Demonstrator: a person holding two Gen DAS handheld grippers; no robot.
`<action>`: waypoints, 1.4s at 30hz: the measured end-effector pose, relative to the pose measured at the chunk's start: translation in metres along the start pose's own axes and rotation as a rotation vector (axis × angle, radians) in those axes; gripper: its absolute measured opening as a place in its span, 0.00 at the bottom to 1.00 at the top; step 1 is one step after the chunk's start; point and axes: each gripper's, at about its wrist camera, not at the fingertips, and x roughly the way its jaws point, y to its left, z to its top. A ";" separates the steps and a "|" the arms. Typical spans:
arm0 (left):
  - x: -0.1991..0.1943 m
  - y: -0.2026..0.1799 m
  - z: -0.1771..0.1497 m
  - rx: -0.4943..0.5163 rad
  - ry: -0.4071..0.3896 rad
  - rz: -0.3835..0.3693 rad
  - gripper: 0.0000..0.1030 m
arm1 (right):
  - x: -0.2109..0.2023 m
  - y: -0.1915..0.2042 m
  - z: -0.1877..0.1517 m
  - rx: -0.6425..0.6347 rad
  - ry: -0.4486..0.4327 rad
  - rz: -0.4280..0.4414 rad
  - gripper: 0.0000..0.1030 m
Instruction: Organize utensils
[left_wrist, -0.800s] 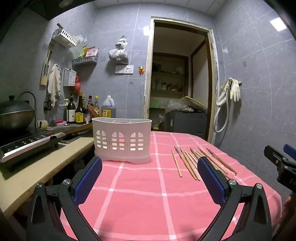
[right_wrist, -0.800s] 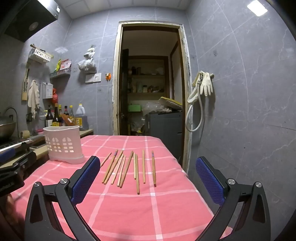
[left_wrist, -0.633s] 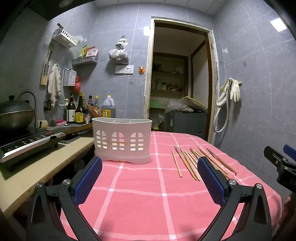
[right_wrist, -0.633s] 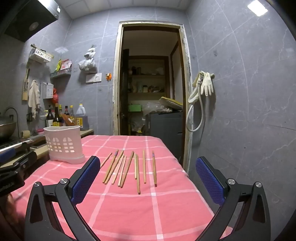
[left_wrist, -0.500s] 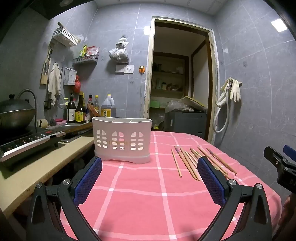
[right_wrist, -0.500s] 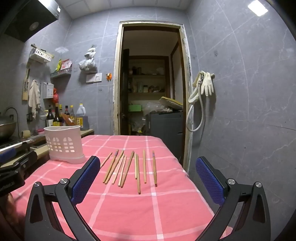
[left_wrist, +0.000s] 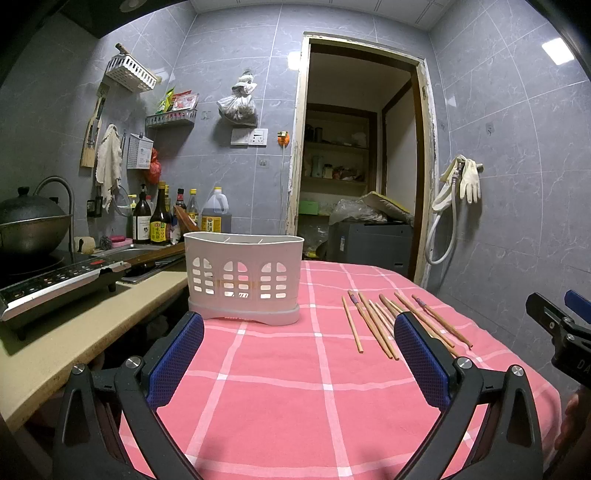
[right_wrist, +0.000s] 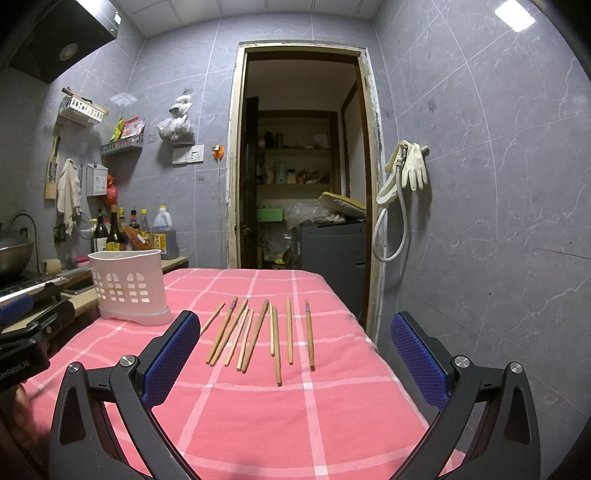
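Across the last moments we find nothing changed: the left claw (left_wrist: 295, 354) and right claw (right_wrist: 291, 354) stay released and empty above the bench (right_wrist: 258, 424), so we judge that organizing has not begun. Taking the white slotted plastic caddy (left_wrist: 243, 277) as landmark, the slender wooden chopsticks (right_wrist: 258, 336) lie loosely fanned to its right on the pink checked cloth; the caddy itself, oval-walled with arched cut-outs, appears empty.
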 end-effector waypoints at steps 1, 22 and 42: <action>-0.002 0.000 0.001 0.000 0.000 0.000 0.98 | 0.000 0.000 0.000 0.000 -0.001 -0.001 1.00; -0.002 0.000 0.001 -0.002 0.001 -0.001 0.98 | 0.000 0.000 0.000 0.000 0.000 0.001 1.00; 0.000 0.003 0.002 -0.003 0.002 -0.001 0.98 | 0.000 0.000 0.000 0.000 0.002 0.001 1.00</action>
